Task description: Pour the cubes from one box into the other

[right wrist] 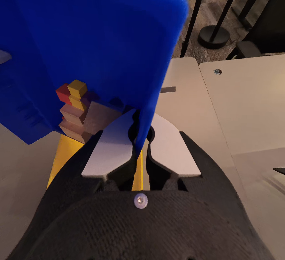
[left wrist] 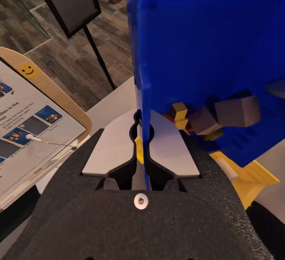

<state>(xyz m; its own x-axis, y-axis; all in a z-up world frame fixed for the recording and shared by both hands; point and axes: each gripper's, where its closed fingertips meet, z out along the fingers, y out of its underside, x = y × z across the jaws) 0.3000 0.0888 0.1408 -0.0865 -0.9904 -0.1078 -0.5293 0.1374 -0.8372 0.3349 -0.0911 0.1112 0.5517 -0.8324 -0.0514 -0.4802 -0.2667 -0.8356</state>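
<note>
A blue box [left wrist: 208,44] is tipped up steeply, held by both grippers. My left gripper [left wrist: 142,129] is shut on the box's left wall. My right gripper [right wrist: 141,129] is shut on the right wall of the blue box [right wrist: 92,39]. Several cubes [left wrist: 215,116], yellow, red, purple and grey-brown, slide toward the box's lower edge. They also show in the right wrist view [right wrist: 77,109]. A yellow box [left wrist: 246,180] lies underneath the blue one; part of the yellow box [right wrist: 66,152] shows below the cubes in the right wrist view.
A wooden-edged instruction board [left wrist: 38,121] with a smiley sticker stands at the left on the white table [right wrist: 231,113]. A framed sign on a black stand [left wrist: 69,2] is behind it. A black round stand base [right wrist: 214,36] sits on the floor beyond the table edge.
</note>
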